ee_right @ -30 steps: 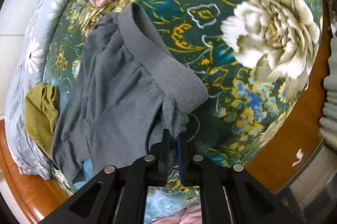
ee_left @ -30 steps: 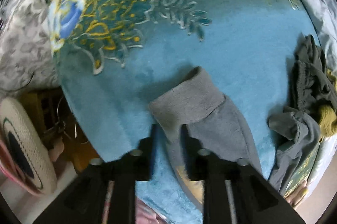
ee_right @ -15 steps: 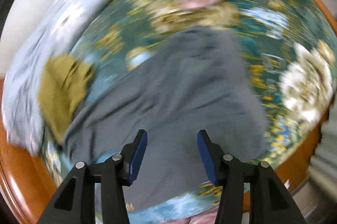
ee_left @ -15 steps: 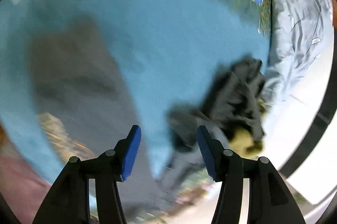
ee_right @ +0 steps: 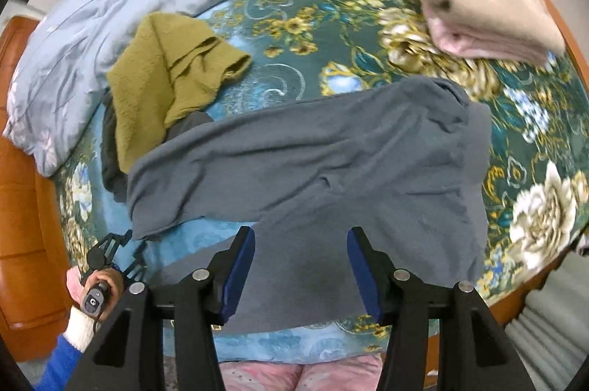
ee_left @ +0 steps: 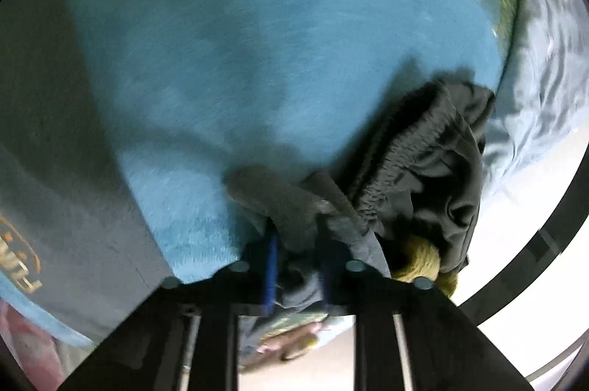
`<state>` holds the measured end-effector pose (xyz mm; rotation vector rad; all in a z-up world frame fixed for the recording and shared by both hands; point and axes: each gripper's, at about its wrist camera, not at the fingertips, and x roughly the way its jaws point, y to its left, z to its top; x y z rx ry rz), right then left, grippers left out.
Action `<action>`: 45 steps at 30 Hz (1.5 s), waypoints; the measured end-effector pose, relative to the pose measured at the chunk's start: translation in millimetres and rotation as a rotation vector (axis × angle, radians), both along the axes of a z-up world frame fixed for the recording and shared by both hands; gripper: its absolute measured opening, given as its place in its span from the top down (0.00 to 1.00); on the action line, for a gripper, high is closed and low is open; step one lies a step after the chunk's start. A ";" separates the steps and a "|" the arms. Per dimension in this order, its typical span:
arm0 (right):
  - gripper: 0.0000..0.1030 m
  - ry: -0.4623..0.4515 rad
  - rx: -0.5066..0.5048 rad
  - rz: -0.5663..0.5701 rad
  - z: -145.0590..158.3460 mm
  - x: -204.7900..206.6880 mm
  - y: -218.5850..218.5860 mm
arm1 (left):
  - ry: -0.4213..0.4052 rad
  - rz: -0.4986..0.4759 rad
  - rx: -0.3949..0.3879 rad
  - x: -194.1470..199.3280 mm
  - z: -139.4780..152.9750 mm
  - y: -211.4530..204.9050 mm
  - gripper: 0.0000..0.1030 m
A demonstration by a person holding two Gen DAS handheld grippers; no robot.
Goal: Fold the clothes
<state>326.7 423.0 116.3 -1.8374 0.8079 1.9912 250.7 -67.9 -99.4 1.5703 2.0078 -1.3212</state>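
Left claw pinches a cuff of the grey fleece trousers (ee_right: 331, 177); right claw hangs above them, spread wide.

The left gripper (ee_left: 298, 275) has just been closing, and its blue pads now clamp a thick, soft grey cuff (ee_left: 279, 203), bunched and rolled between them. Just beside that cuff lies a crumpled dark garment (ee_left: 434, 163) with a gathered elastic waistband, and a scrap of olive knit (ee_left: 423, 260) peeks out below it. From the right gripper (ee_right: 300, 269), jaws have just been opening and nothing sits between them, the trousers lie spread flat and matte across the plush teal floral blanket (ee_right: 294, 38). An olive fleece piece (ee_right: 165, 74) lies rumpled at their far left end, and a folded beige-pink stack (ee_right: 486, 12) rests well apart.
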 end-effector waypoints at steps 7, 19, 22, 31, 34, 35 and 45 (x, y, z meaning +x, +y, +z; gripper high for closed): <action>0.46 0.002 -0.054 -0.062 -11.5 8.1 -7.6 | 0.557 -0.285 -0.218 -24.8 143.5 -47.1 0.92; 0.45 -0.019 -0.062 -0.037 -22.0 8.2 -35.6 | 0.057 -0.338 -0.360 -3.1 33.5 -93.9 0.92; 0.45 -0.023 -0.060 -0.072 -22.2 13.9 -28.0 | 0.146 -0.318 -0.353 -12.3 55.3 -94.5 0.92; 0.45 -0.043 -0.083 -0.124 -35.4 24.4 -22.9 | 0.150 -0.385 -0.371 -7.8 55.6 -110.8 0.92; 0.45 -0.045 -0.086 -0.105 -38.3 19.8 -25.8 | 0.024 -0.351 -0.332 5.7 28.4 -121.1 0.92; 0.45 -0.046 -0.087 -0.099 -39.2 18.2 -26.8 | 0.023 -0.366 -0.337 3.2 30.3 -120.8 0.91; 0.45 -0.009 -0.142 -0.231 -62.6 -5.6 17.6 | -0.001 -0.308 -0.353 -7.0 71.5 -135.0 0.68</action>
